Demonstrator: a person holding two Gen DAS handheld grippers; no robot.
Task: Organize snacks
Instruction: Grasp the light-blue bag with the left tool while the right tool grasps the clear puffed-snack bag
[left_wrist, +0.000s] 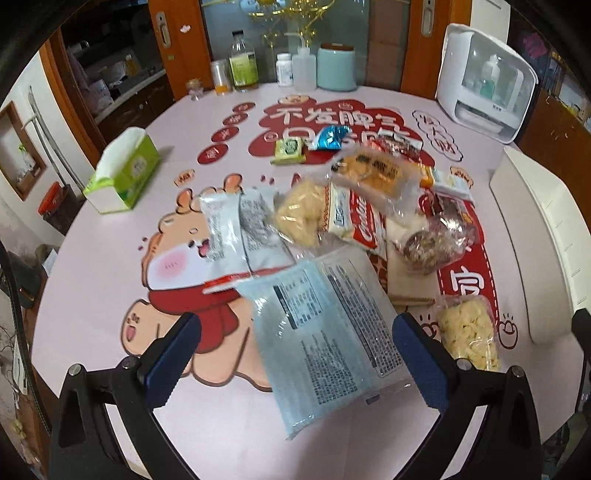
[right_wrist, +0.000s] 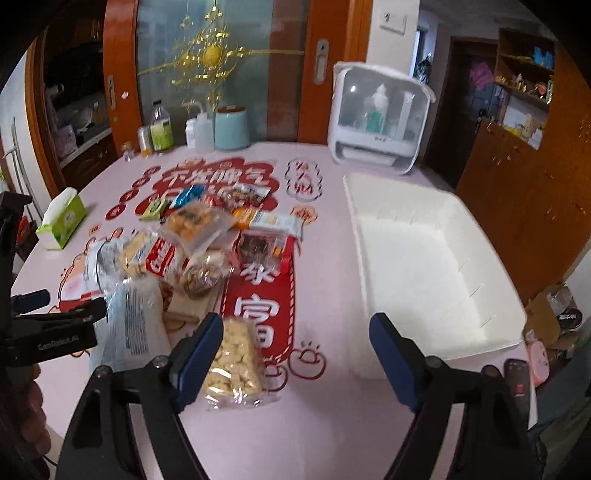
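A heap of snack packets (left_wrist: 369, 206) lies mid-table on a pink cartoon mat. My left gripper (left_wrist: 295, 354) is open, its blue pads either side of a light blue packet (left_wrist: 325, 332) lying printed side up, without touching it. In the right wrist view my right gripper (right_wrist: 295, 358) is open over bare mat. A clear packet of pale yellow snacks (right_wrist: 236, 362) lies just inside its left finger. The empty white bin (right_wrist: 417, 266) stands to the right. The left gripper (right_wrist: 62, 302) shows at the left edge beside the blue packet (right_wrist: 136, 317).
A green tissue box (left_wrist: 125, 173) stands at the left. Bottles (left_wrist: 243, 62), a teal canister (left_wrist: 336, 66) and a white appliance (left_wrist: 484, 85) line the far edge. A dark handset (right_wrist: 517, 384) lies near the front right table edge, by the bin.
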